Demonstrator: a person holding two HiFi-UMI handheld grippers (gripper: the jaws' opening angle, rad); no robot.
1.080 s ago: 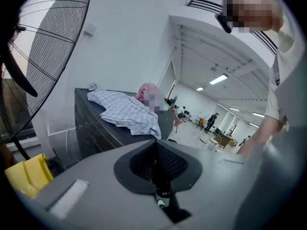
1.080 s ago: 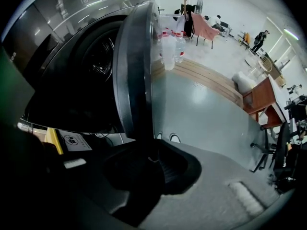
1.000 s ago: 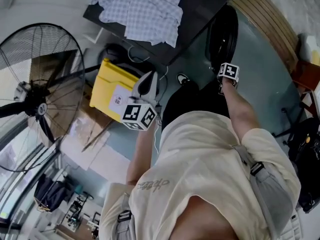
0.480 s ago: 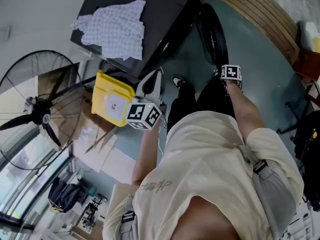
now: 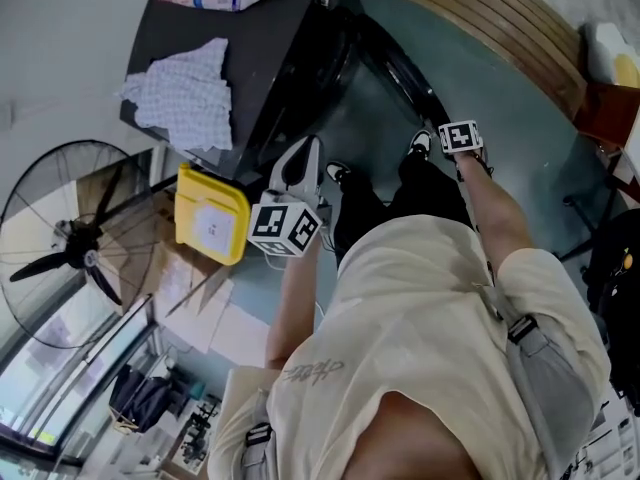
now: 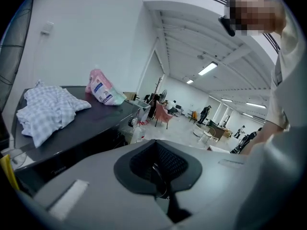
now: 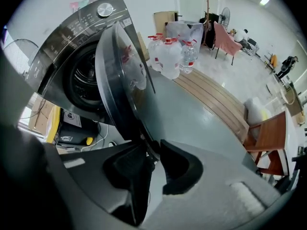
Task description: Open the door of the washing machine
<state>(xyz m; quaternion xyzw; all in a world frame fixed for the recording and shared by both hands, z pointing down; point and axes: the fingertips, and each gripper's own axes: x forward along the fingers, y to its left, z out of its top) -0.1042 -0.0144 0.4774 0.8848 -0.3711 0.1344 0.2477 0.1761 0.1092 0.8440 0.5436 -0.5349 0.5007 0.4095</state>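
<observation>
The dark washing machine (image 5: 280, 38) stands at the top of the head view, and its drum (image 7: 88, 80) shows in the right gripper view. Its round door (image 7: 120, 75) is swung wide open; from above it is a black arc (image 5: 395, 68). My right gripper (image 7: 153, 152) points steeply down with the door's lower edge between its jaws, which are opening, a small gap beside the rim. My left gripper (image 5: 300, 153) hangs free beside the machine's front corner, its jaws (image 6: 160, 176) shut on nothing.
A checked cloth (image 5: 185, 93) and a pink packet (image 6: 101, 89) lie on the washer's top. A yellow box (image 5: 210, 218) and a large fan (image 5: 75, 248) stand to the left. Water bottles (image 7: 168, 54), a wooden platform (image 5: 490, 28) and a chair (image 7: 271, 138) are on the right.
The door has swung further out from the machine with my right gripper at its edge. Both grippers and the person have shifted, and the washer has slid toward the view's top.
</observation>
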